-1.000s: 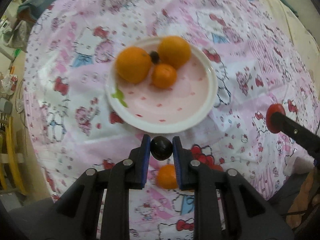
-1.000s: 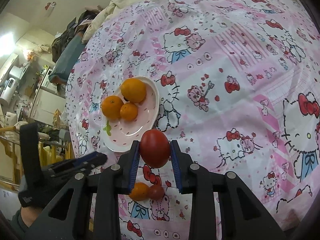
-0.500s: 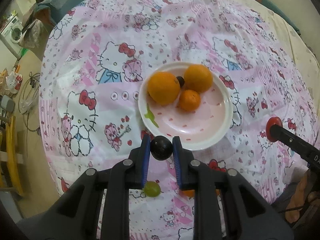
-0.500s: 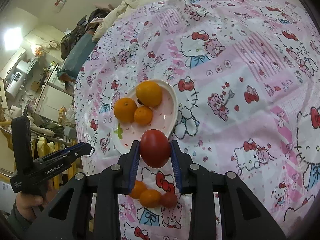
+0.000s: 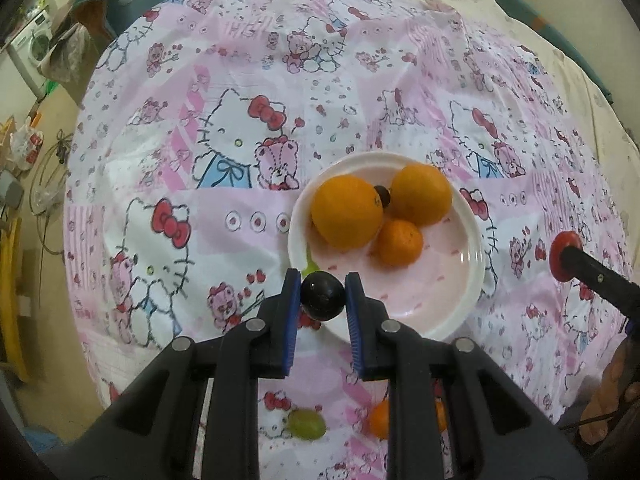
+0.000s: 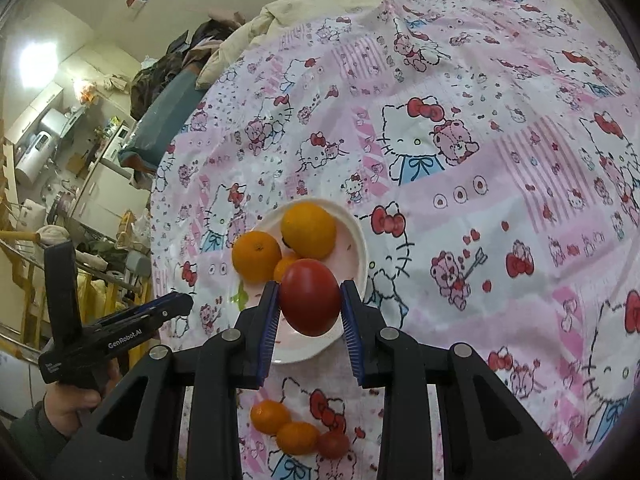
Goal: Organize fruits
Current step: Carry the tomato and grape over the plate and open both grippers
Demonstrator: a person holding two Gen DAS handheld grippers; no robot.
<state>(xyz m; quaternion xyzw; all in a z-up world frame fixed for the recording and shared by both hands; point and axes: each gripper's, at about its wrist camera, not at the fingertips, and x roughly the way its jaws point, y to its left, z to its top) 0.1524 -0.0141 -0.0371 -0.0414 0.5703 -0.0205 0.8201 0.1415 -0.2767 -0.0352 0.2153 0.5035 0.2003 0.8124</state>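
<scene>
Pinching a glossy dark grape (image 5: pixel 322 296) between blue ribbed pads, the left hand-held gripper (image 5: pixel 322 298) hangs over the near rim of a smooth white plate (image 5: pixel 472 280) bearing three dimpled oranges (image 5: pixel 346 211). The right hand-held gripper (image 6: pixel 309 300) clamps a shiny red tomato (image 6: pixel 310 296) above that plate, hiding part of it. Loose fruit on the cartoon-print cloth (image 6: pixel 460 208) is blurred and partly covered.

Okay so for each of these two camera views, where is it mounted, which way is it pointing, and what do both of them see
Left wrist: rides the left gripper, looking down along its fingers at the plate; its jaws clamp a dark grape, and the right gripper's tip enters at the right edge.
Right wrist: rides the right gripper, facing the same plate from the other side; it holds a red tomato, and the left gripper and hand show low on the left.
Shared: the plate, its three oranges and the patterned cloth.
</scene>
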